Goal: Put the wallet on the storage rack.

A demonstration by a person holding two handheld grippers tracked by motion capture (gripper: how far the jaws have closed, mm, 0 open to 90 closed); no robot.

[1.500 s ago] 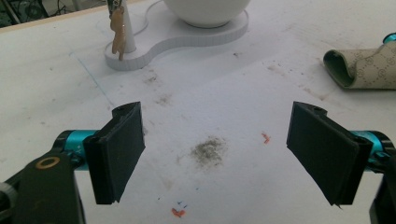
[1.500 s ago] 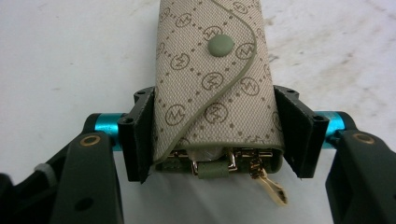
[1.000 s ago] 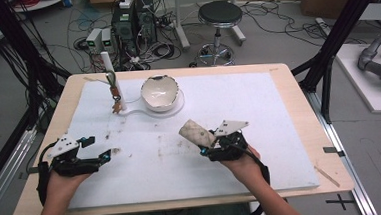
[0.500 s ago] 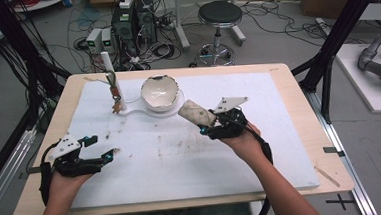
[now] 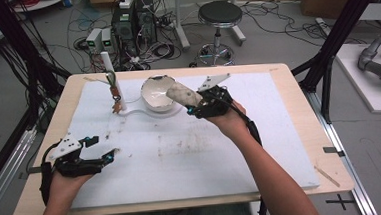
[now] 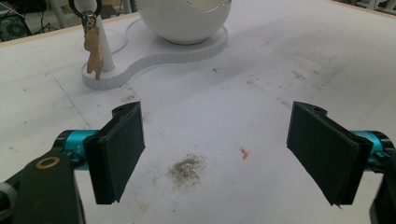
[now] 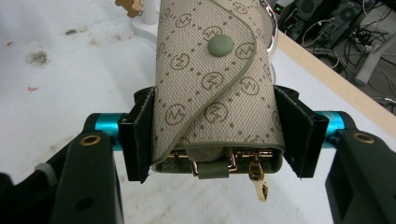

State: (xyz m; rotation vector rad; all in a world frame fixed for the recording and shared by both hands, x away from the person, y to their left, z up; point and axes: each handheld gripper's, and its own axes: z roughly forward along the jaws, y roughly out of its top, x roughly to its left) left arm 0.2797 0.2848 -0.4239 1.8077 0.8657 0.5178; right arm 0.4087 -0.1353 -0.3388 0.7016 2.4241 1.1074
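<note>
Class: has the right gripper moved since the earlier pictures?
Yes. The right gripper, shut on the key pouch, has moved up the table to the white bowl.

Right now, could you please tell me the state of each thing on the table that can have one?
Beige monogram key pouch: flap snapped shut, clamped between the right gripper fingers, lifted near the bowl.
White egg-shaped bowl: upright on its white base, open at the top.
Tan keyring charm: hanging on the white post.
Left gripper: open, holding nothing.
</note>
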